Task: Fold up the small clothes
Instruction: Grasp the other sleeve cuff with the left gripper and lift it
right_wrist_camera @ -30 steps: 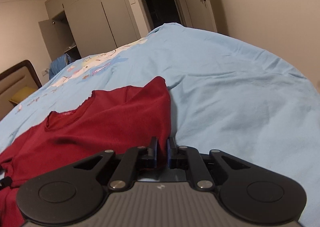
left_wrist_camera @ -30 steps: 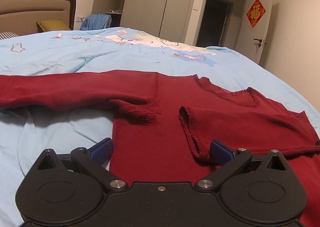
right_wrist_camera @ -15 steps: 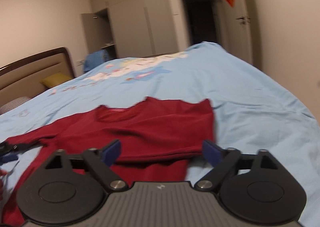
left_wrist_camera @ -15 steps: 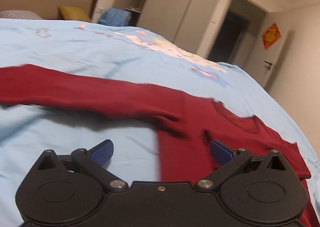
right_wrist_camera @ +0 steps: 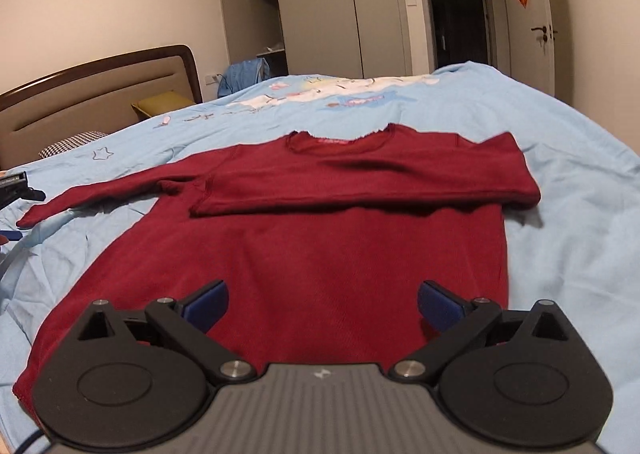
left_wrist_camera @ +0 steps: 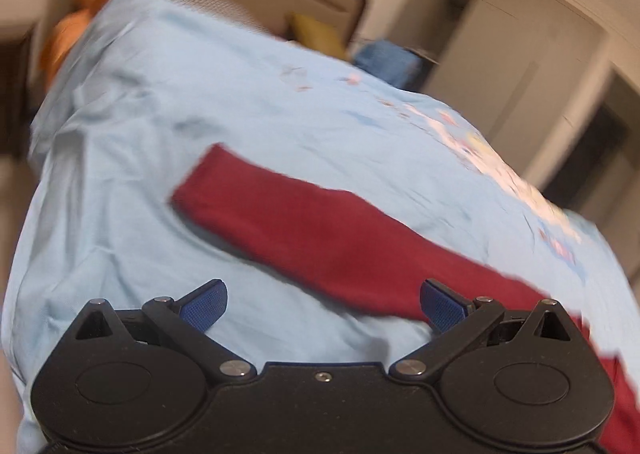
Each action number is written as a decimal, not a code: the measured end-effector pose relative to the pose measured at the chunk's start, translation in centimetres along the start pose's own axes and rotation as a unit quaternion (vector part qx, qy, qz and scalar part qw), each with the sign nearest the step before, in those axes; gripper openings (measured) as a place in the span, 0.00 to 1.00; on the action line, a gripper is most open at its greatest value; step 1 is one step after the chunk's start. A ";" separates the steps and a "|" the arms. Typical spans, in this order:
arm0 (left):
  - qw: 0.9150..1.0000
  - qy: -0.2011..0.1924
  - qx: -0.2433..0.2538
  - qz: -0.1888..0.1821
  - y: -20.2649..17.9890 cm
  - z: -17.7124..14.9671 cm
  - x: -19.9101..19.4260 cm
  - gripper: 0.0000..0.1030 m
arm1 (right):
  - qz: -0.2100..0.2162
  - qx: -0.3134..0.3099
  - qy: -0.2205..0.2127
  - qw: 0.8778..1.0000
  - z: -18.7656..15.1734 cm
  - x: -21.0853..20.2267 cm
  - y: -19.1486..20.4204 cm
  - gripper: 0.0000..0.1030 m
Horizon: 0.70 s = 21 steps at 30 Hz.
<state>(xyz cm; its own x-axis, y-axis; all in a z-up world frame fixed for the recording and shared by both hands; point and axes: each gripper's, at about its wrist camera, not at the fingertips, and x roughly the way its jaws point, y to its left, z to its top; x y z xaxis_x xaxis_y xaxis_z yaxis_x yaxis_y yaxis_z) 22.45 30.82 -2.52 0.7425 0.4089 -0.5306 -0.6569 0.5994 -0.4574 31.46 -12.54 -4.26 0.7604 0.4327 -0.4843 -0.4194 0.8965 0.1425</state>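
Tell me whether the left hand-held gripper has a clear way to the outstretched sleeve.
Probably yes: the left hand-held gripper is open just short of the outstretched sleeve, with only bare blue bedsheet between.

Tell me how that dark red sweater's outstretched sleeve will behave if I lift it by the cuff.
Probably floppy: the sleeve lies limp and flat on the blue sheet. It will likely drape and trail. The knit looks soft and grippy, so the open left gripper should hold it without slipping.

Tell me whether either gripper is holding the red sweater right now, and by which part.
Nothing is held. The left gripper and right gripper are both open above the dark red sweater, touching no sleeve or hem.
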 end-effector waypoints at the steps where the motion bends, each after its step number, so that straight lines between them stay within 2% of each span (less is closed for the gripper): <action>1: 1.000 -0.003 -0.022 -0.002 0.8 0.4 0.2 0.99 | -0.002 0.002 0.001 1.000 -0.1 0.0 0.1 1.00; 3: 0.999 -0.011 -0.053 -0.002 1.7 0.8 0.8 0.99 | -0.005 0.007 0.005 1.000 -0.3 0.1 0.1 1.00; 6: 0.997 -0.028 -0.065 0.006 1.7 0.8 1.5 0.91 | -0.011 0.008 0.012 1.000 -0.7 0.2 0.0 1.00; 9: 0.996 -0.043 -0.067 0.034 1.4 0.8 2.4 0.73 | -0.014 -0.008 0.018 1.000 -1.1 0.1 0.3 1.00; 11: 0.995 -0.053 -0.059 0.057 1.4 0.9 2.9 0.50 | -0.016 -0.023 0.021 0.999 -1.3 0.0 0.6 1.00; 12: 0.994 -0.058 -0.057 0.067 1.5 1.0 3.1 0.44 | -0.017 -0.031 0.022 0.999 -1.5 -0.1 0.8 1.00; 14: 0.993 -0.065 -0.059 0.076 1.7 1.2 3.3 0.24 | -0.018 -0.040 0.023 0.999 -1.7 -0.2 0.9 1.00; 17: 0.992 -0.073 -0.065 0.078 2.2 2.0 3.4 0.09 | -0.019 -0.042 0.023 0.999 -1.8 -0.3 0.9 1.00; 21: 0.993 -0.099 -0.029 0.065 0.7 3.0 2.8 0.04 | -0.017 -0.040 0.020 0.999 -1.9 -0.4 0.7 1.00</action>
<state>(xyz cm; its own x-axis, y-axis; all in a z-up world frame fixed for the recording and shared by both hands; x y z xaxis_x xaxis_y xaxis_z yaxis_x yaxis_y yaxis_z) 24.44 34.45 -2.22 0.6582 0.6106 -0.4404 -0.7512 0.4937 -0.4381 29.87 -12.24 -5.63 0.7554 0.3973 -0.5211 -0.4334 0.8994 0.0575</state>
